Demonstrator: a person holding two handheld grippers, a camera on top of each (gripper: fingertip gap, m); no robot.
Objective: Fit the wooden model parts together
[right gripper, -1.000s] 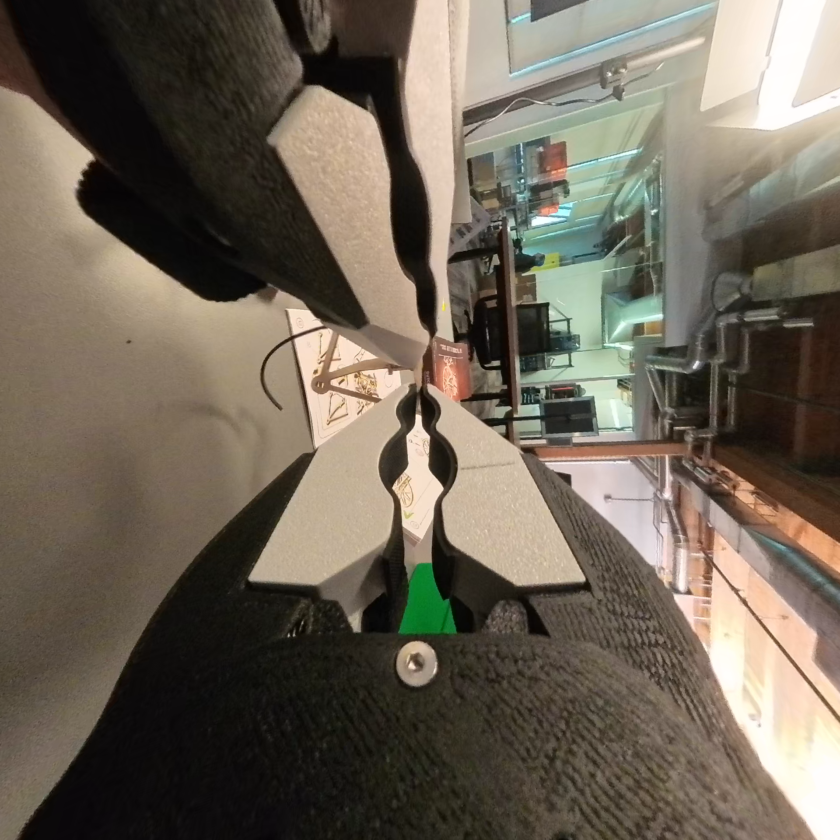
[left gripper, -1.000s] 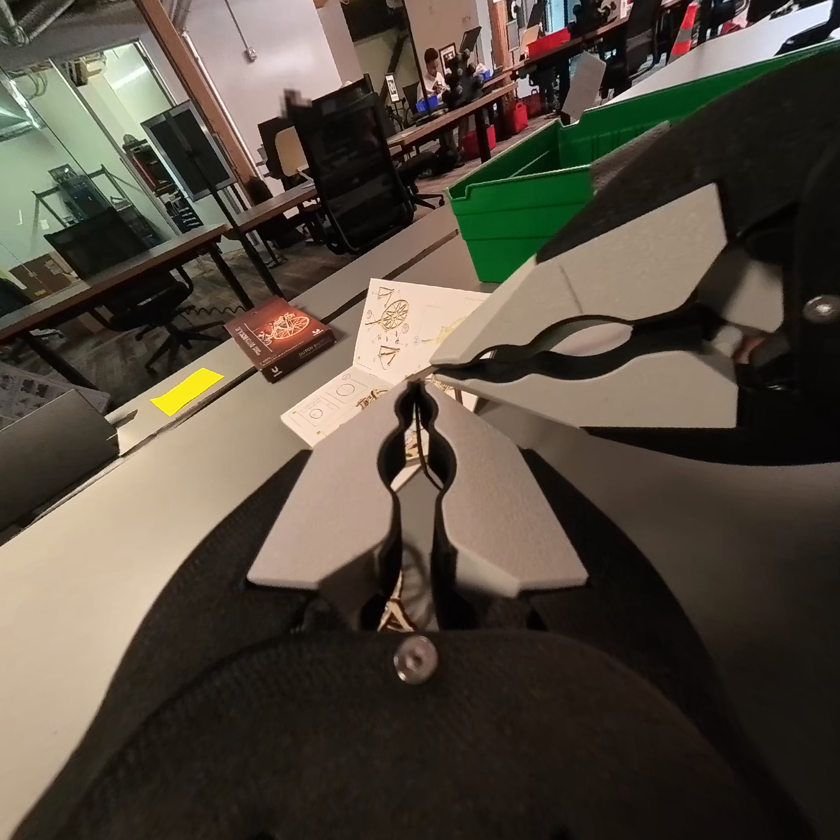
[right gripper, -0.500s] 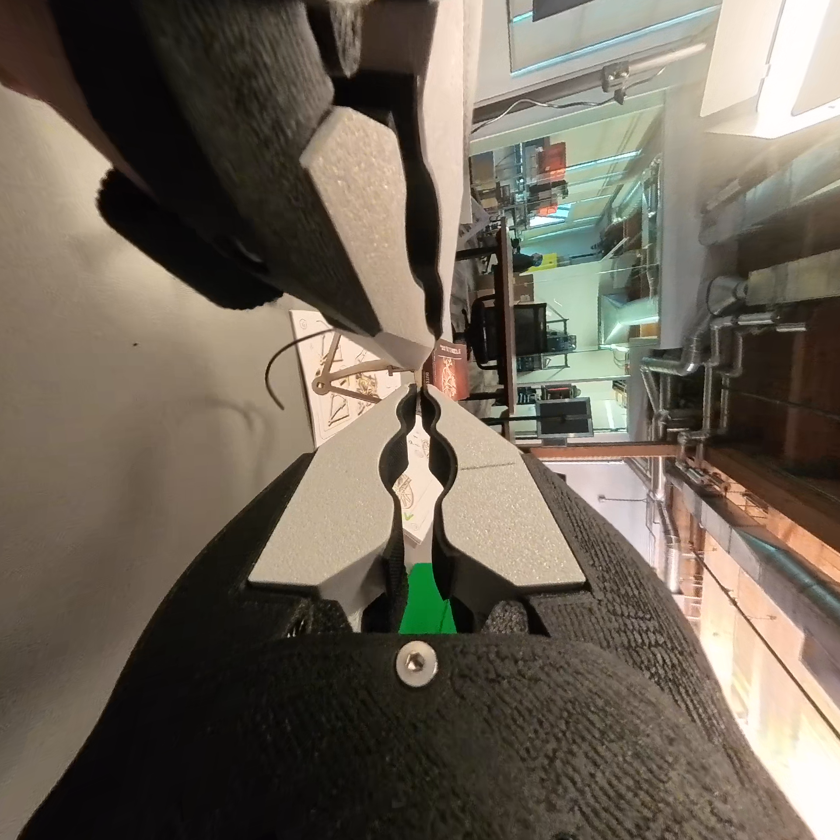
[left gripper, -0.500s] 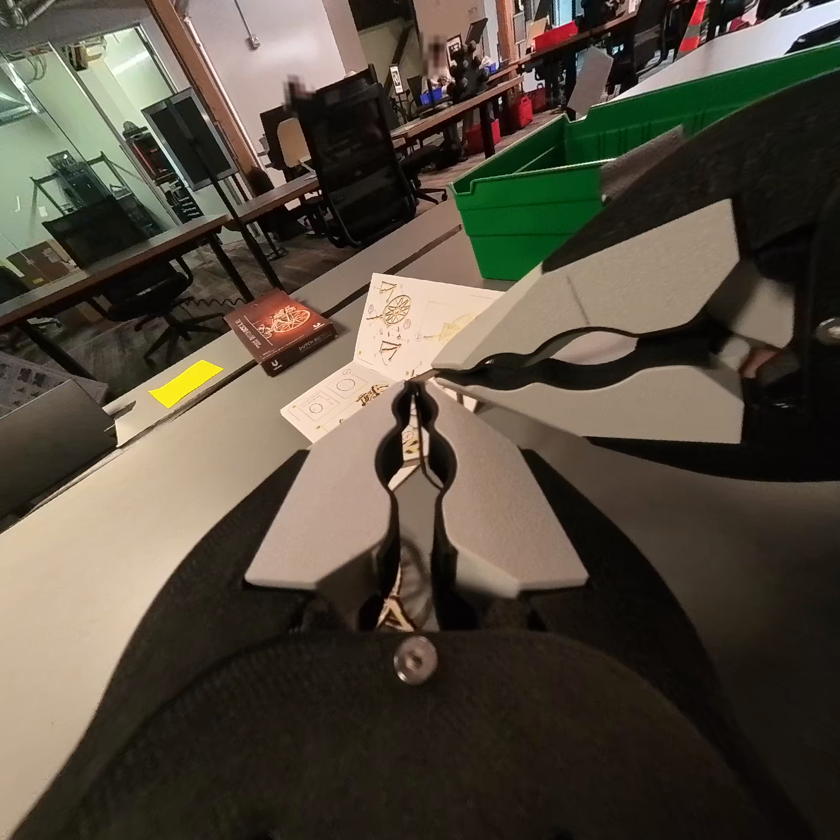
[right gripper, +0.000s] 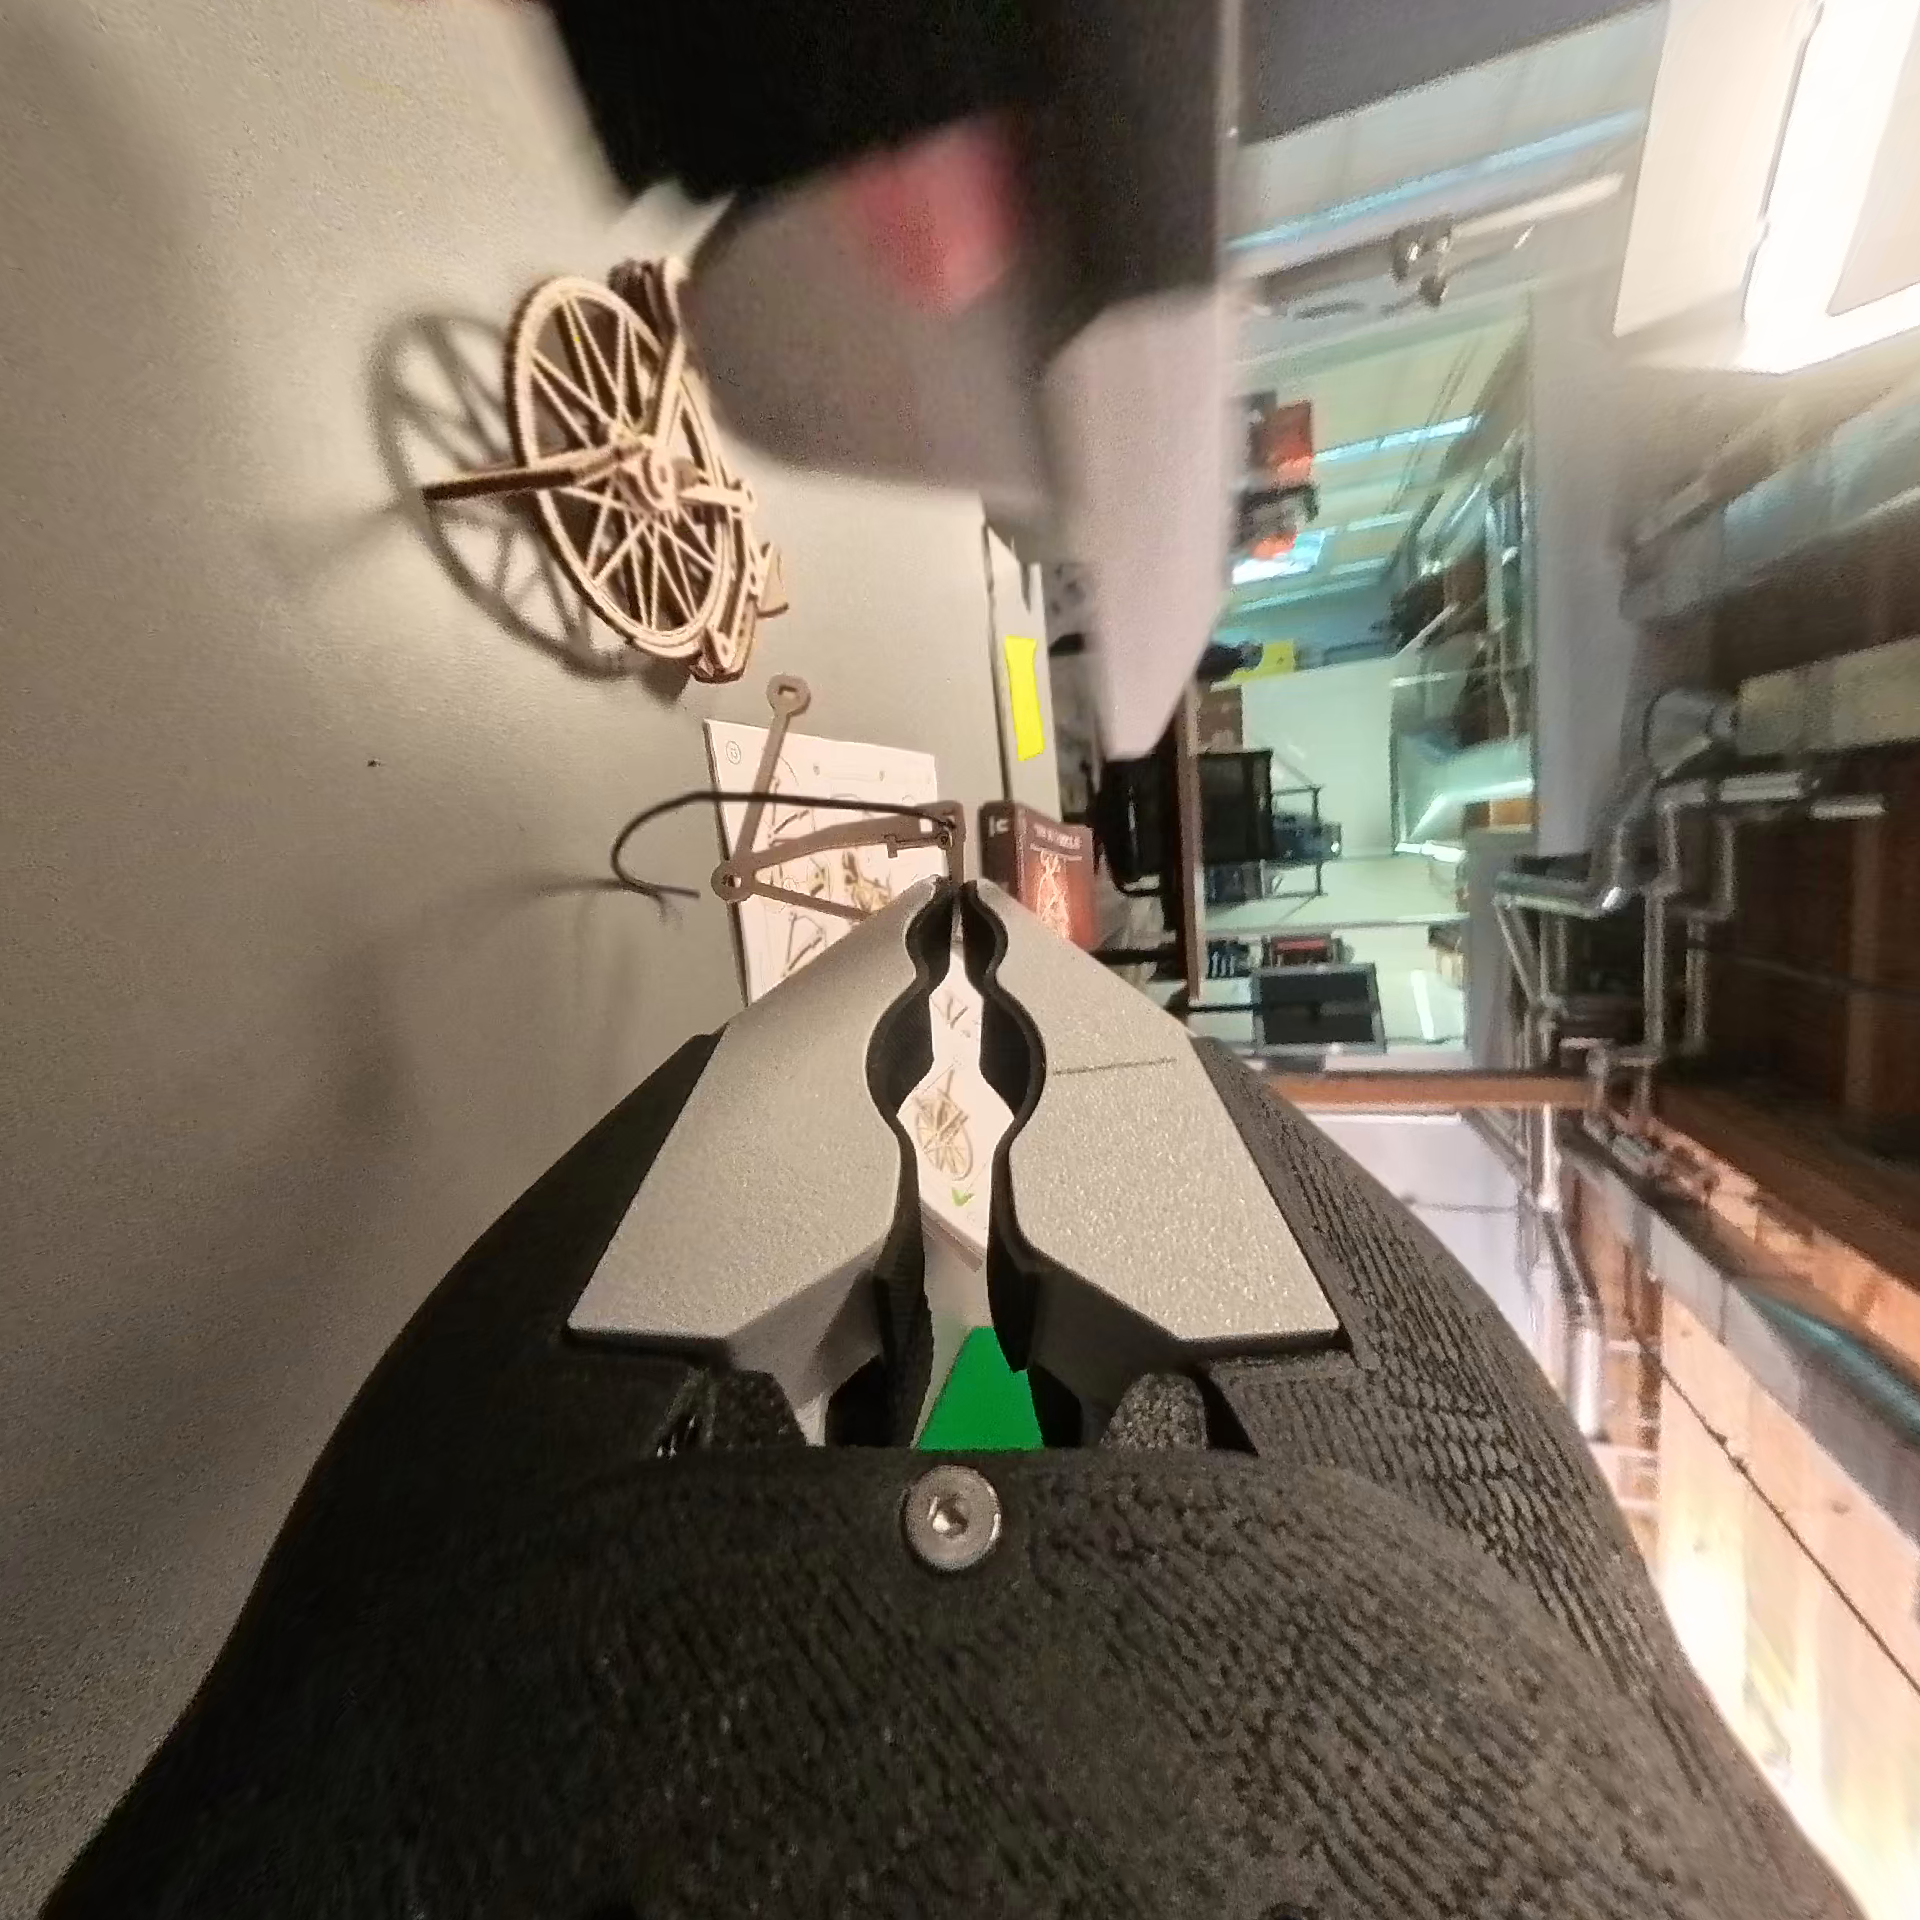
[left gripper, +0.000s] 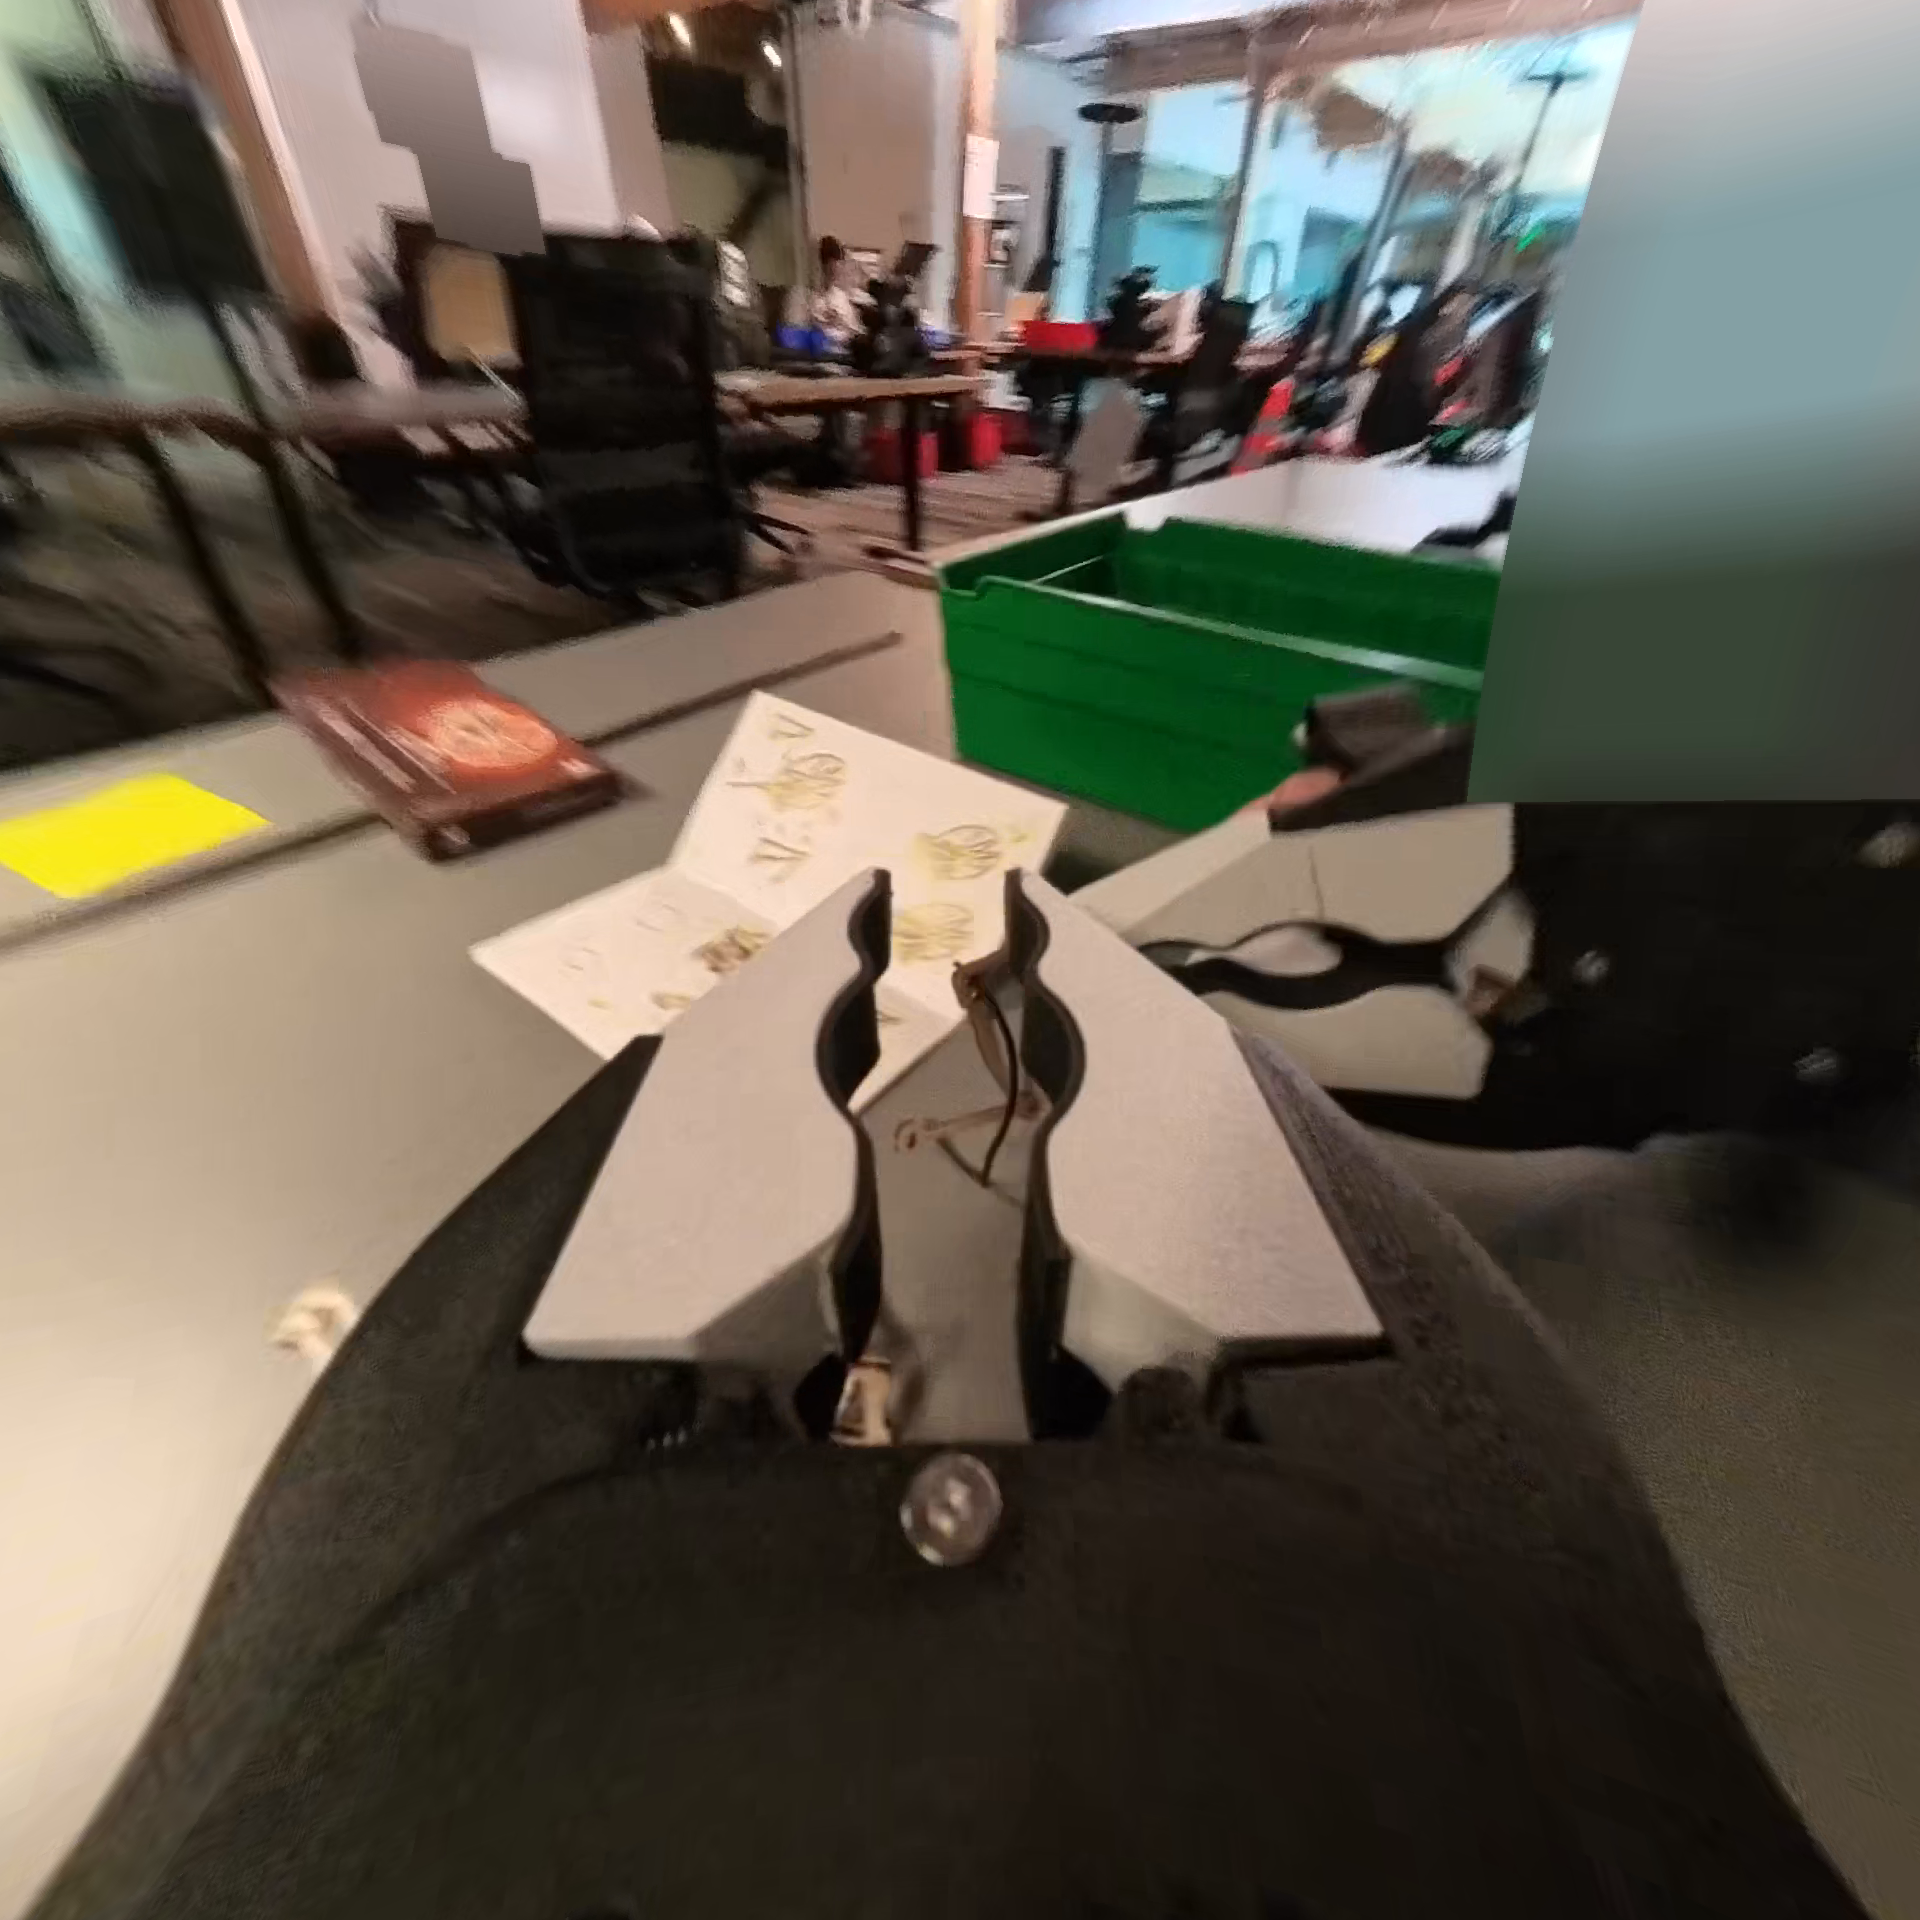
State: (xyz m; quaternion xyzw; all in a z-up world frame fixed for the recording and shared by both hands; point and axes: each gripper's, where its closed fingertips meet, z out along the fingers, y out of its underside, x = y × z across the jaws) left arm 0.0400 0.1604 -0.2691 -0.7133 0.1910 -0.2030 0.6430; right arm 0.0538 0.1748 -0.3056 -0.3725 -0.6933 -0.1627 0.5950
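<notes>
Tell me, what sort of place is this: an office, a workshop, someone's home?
Most likely a shared open-plan workshop or lab. Rows of long desks with black office chairs fill the room, bare pipes run along the ceiling, and a green storage bin sits on the grey worktable.

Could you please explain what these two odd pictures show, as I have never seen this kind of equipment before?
There is no robot here: a person holds one two-fingered tool in each hand, each carrying a camera that looks along its grey fingers. In the left view, the left gripper stands open. The right view is turned sideways; there the right gripper is shut on a thin wooden rod piece trailing a dark cord. On the grey table lie a wooden spoked wheel assembly, an instruction sheet, a dark box, yellow tape and a green bin.
</notes>
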